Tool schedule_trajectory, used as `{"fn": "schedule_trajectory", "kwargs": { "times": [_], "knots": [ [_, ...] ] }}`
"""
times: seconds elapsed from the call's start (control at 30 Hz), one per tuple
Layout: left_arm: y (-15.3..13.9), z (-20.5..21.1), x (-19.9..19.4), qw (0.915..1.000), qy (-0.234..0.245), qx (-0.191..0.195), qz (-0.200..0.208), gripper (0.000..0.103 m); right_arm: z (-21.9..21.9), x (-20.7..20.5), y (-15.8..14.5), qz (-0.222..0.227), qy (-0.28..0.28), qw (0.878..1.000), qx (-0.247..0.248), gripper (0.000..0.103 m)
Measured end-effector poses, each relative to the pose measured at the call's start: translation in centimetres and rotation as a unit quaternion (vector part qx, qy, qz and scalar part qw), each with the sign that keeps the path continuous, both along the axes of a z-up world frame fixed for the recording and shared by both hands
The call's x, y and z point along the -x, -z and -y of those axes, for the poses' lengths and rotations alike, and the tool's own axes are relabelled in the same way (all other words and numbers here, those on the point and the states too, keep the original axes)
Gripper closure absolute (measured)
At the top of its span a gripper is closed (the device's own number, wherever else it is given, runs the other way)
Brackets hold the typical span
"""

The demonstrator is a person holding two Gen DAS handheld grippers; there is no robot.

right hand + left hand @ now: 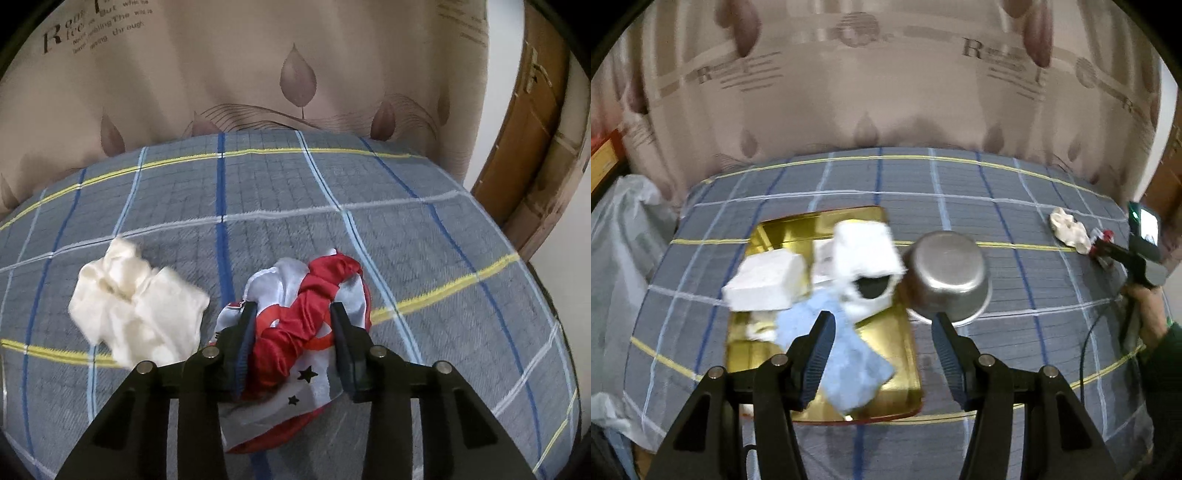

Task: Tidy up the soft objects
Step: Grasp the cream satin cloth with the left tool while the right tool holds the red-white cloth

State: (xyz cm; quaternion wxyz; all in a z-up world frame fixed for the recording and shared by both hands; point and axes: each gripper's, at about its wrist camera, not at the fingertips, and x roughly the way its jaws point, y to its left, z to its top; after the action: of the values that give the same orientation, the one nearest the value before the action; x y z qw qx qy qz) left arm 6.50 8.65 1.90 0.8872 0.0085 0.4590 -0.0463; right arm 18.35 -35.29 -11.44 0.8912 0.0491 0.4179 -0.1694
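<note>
Room: beige curtain (258, 74) with leaf prints and lettering hangs behind a bed; a wooden door (532, 140) stands at the far right.
Surface: grey plaid bedspread (369, 229) with blue, white and yellow lines.
Tray: gold tray (897, 354) lies on the bedspread, left of centre in the left wrist view.
On the tray: a white folded cloth (764, 282), a white roll-shaped cloth (864, 251) and a blue cloth (849, 369), piled close together; the blue cloth lies nearest the camera.
Pot: 1 steel pot (951, 273) lies tipped on its side just beside the tray's right edge.
Left gripper (882, 325): jaws spread apart, nothing between them, above the tray's near right part and the pot.
Red cloth: a crumpled red and white cloth (295, 325) with black stars lies on the bedspread, well apart from the tray.
Right gripper (291, 314): jaws partly closed around the red cloth's bunched middle; the cloth sits between the 2 pads and both appear to touch it.
Cream cloth: a crumpled cream cloth (136, 310) lies just left of the red cloth, apart from it.
Person: a hand (1148, 306) in a dark green sleeve holds the right gripper at the far right of the left wrist view.
</note>
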Motion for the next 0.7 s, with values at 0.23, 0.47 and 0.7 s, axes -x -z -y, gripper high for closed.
{"fn": "schedule_trajectory", "kwargs": {
  "times": [0.23, 0.47, 0.7],
  "knots": [
    [0.1, 3.5, -1.0, 0.999, 0.045, -0.009, -0.003, 0.047, 0.4, -1.8, 0.0, -0.003, -0.023, 1.0, 0.014, 0.069],
    [0.7, 6.9, -2.2, 0.9967, 0.079, -0.011, -0.011, 0.047, 1.0, -3.2, -0.4, -0.045, -0.066, 0.997, 0.004, 0.07],
    [1.2, 10.5, -3.2, 0.9941, 0.106, -0.022, -0.009, 0.047, 2.0, -3.7, -1.0, -0.081, -0.116, 0.99, -0.016, 0.073]
  ]
}}
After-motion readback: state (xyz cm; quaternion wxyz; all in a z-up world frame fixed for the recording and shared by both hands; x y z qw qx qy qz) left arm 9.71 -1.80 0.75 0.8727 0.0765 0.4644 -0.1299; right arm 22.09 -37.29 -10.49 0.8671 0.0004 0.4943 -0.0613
